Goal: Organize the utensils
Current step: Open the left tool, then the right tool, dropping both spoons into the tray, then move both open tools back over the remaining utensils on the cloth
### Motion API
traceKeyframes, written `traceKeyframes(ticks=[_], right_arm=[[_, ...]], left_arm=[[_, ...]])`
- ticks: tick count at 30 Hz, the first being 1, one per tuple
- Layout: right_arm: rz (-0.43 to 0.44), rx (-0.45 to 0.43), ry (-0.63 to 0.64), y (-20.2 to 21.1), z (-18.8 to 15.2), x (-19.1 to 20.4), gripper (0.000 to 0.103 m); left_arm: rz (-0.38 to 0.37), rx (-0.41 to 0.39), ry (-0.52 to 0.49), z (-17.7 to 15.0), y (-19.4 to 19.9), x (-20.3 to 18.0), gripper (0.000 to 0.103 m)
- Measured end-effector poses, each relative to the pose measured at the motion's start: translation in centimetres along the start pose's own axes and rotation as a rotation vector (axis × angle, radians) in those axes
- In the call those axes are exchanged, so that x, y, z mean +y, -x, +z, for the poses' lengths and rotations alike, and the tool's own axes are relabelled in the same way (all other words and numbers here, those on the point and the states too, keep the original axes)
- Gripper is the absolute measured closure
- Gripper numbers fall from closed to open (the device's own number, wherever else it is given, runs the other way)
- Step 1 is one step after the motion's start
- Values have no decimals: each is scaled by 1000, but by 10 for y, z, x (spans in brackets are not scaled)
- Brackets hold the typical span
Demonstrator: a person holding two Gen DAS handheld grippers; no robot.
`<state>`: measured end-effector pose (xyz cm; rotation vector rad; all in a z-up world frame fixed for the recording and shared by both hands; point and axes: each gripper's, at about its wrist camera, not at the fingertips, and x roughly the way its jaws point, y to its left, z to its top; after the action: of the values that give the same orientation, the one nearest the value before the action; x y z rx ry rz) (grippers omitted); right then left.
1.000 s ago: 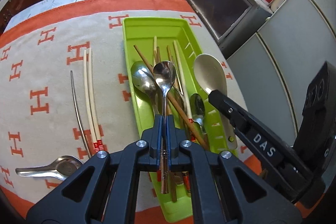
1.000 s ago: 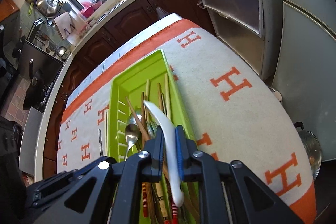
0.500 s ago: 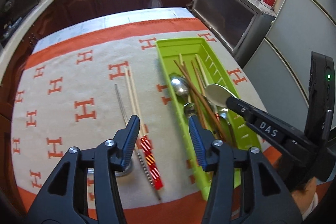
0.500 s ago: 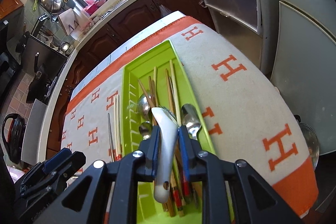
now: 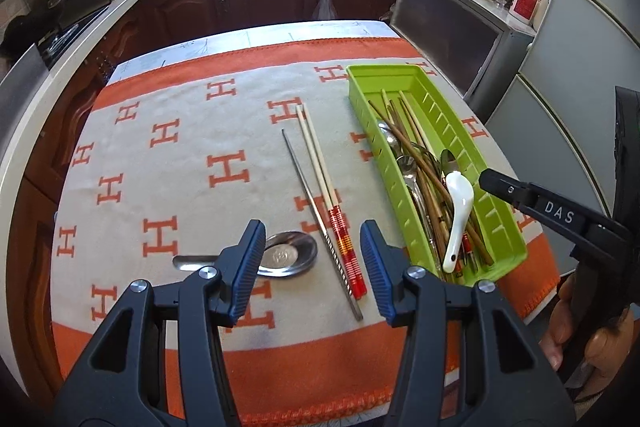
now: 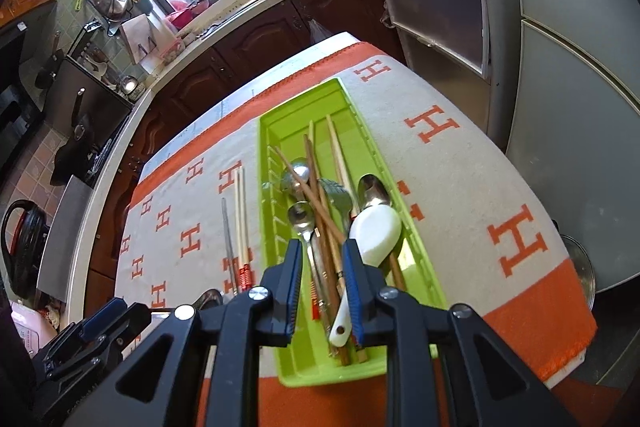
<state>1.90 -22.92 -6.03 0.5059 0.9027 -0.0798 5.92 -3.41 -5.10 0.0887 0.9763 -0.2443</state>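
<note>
A green tray (image 5: 385,70) on the H-patterned cloth holds several spoons and wooden chopsticks. A white ceramic spoon (image 5: 458,215) lies on top of them at the tray's near end. My left gripper (image 5: 313,269) is open over the cloth, left of the tray. Just beyond its fingers lie a steel spoon (image 5: 291,257), a red-ended chopstick pair (image 5: 320,171) and a metal chopstick (image 5: 306,187). My right gripper (image 6: 324,287) is open above the tray's (image 6: 298,115) near end. The white spoon's (image 6: 376,233) handle runs beside its right finger (image 6: 354,283).
The cloth's orange border (image 5: 320,359) marks the table's near edge. A grey fridge (image 6: 580,107) and a cabinet stand close on the right. Dark kitchen cupboards (image 5: 260,3) and a counter run behind the table. A person's hand (image 5: 576,343) holds the right gripper.
My left gripper let go of a steel spoon in the tray, opened, and moved left and back over the cloth. My right gripper released the white spoon into the tray and drew back.
</note>
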Motion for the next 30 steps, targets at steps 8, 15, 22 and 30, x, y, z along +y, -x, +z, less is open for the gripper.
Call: traceKeyframes(ticks=[8,15,22,30], right_arm=[[34,25,56,7,-20,28,82],[74,81,101,-2,-39,54,82],[115,153,147,-23,-56,78,82],[157,240,163,-52,-68,94,82]], left_arm=[[2,-17,34,-17,18,19,57],[-18,-16,41,-27,23,37,57],[-39,-23,70,-37,22,75,49],[-23,22,144,-49,-3,115,48]])
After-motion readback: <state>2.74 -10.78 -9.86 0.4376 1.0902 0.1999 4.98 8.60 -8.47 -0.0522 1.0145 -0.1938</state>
